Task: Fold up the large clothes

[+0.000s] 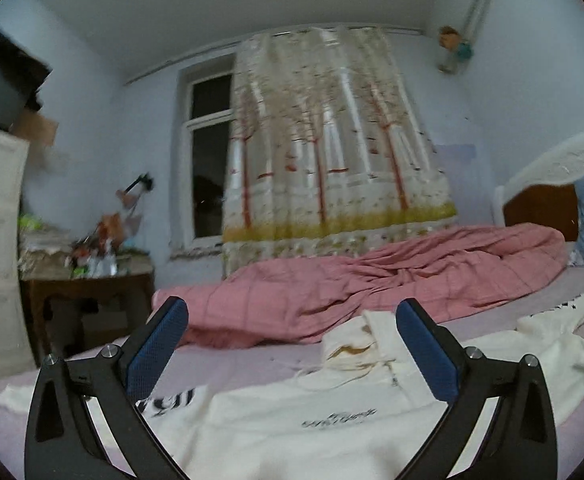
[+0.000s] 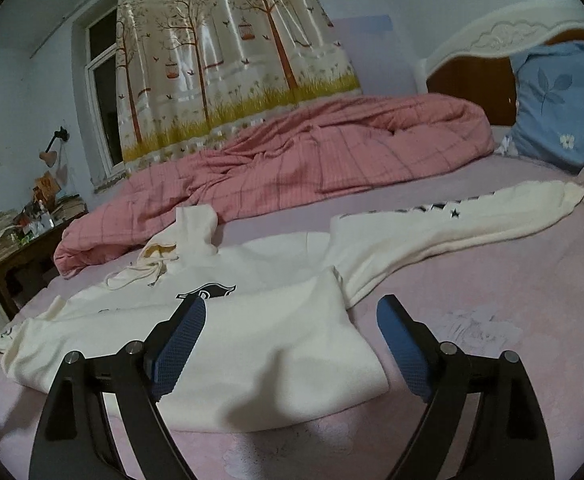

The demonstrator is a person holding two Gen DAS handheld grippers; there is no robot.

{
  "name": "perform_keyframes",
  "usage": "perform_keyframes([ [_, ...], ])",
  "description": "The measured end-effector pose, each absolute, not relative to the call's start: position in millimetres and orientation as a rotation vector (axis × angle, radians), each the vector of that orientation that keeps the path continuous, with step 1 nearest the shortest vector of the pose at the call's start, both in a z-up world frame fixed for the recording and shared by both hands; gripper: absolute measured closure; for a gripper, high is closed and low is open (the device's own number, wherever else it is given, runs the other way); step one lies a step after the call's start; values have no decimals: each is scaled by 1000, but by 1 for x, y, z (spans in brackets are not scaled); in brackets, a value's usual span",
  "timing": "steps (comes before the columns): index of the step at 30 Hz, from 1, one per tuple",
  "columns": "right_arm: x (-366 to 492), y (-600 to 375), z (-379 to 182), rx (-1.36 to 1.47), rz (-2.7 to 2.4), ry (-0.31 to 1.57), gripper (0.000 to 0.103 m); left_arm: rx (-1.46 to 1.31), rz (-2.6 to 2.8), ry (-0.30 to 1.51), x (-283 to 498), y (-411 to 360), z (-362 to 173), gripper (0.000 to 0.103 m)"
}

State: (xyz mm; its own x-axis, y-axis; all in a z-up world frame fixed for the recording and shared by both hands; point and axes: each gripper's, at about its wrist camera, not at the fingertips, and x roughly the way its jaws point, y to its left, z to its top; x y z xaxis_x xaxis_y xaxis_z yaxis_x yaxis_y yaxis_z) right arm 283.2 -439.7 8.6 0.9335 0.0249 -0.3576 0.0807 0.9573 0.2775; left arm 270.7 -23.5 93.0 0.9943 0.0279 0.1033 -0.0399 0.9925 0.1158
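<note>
A bedroom, with a bed covered in a pale pink floral sheet filling the lower part of both views. A cream hooded sweatshirt lies spread on the bed, its bottom part folded up over the chest so that it half covers a black printed logo. One sleeve, marked with black stars, stretches away from the sweatshirt toward a blue flowered pillow. The hood sits bunched at the sweatshirt's far edge. Beyond the sweatshirt lies a rumpled pink checked quilt, and behind that hangs a tree-patterned curtain. The left hand-held gripper hangs above the sweatshirt's chest, jaws spread wide, holding nothing. The right hand-held gripper hangs over the sweatshirt's folded corner, also spread wide, holding nothing.
</note>
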Motion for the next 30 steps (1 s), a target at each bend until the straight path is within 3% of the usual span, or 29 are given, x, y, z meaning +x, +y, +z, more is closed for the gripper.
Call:
perform_keyframes([
  [8,285,-446,4,320,-56,378,14,-4,-69,-101,286,-56,95,0],
  [15,290,-445,2,321,-33,410,14,28,-69,167,347,-72,35,4],
  [17,293,-446,1,332,-26,427,14,97,-72,281,363,-91,22,20],
  [18,294,-447,0,340,-27,430,14,120,-117,356,371,-99,13,43],
  [19,294,-448,-1,350,-27,432,14,133,-162,438,380,-105,4,58],
  [22,295,-457,-5,402,-41,441,14,160,-223,641,404,-117,-19,81],
  [25,300,-464,-9,439,-56,470,14,102,-277,754,422,-114,-34,83],
  [30,299,-483,-13,553,-12,468,14,96,-286,764,420,-117,-39,83],
])
